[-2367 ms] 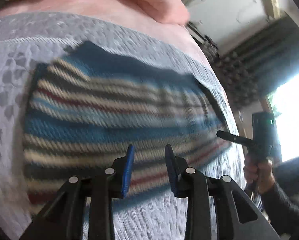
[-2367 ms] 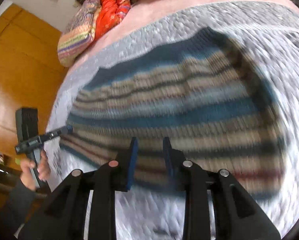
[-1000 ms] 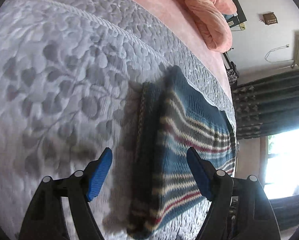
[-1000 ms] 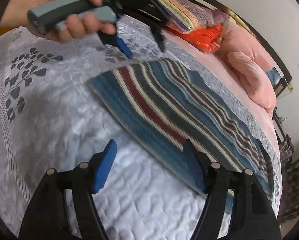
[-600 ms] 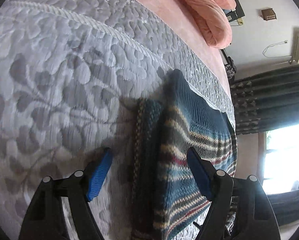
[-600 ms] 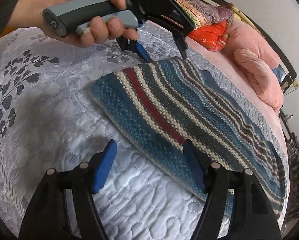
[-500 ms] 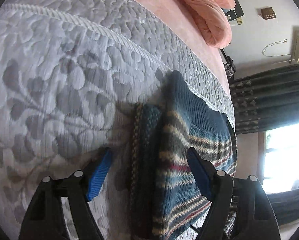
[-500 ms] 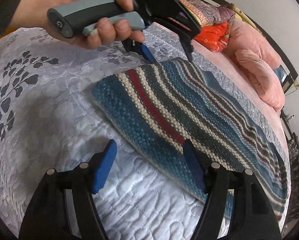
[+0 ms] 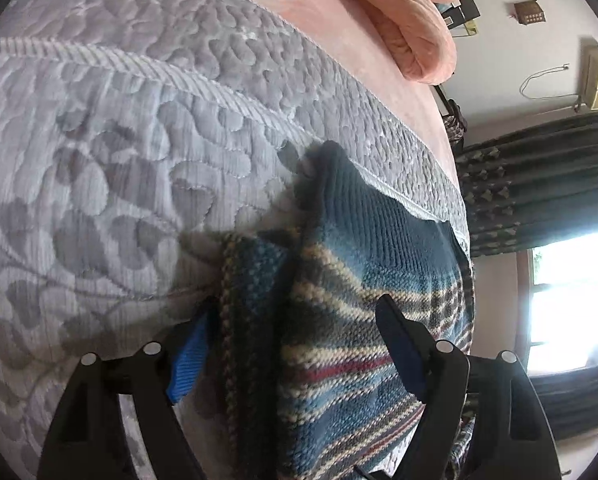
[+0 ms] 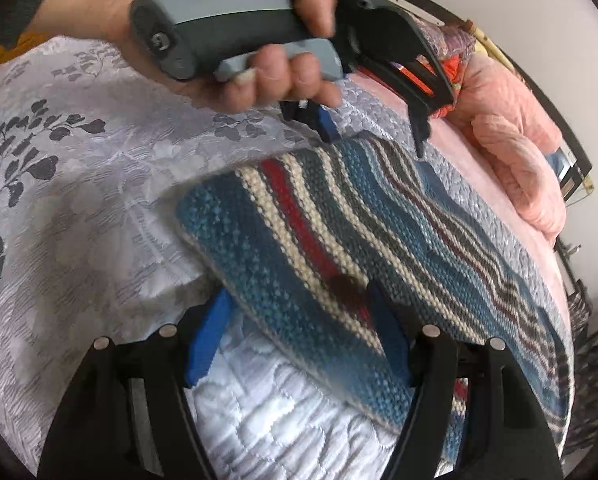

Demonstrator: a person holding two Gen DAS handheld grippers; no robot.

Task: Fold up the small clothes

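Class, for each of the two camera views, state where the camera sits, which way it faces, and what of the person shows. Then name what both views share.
Left wrist: on the left gripper, facing along the striped knit towards the curtained window; no body shows.
Right wrist: on the right gripper, facing across the knit towards the pillows; the left hand shows.
Shared: the knit, the grey quilt.

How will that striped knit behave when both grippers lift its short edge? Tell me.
The striped knit will probably droop between the left gripper and right gripper: thick, soft yarn, already folded. The layered edge looks bulky, so layers may slip apart.
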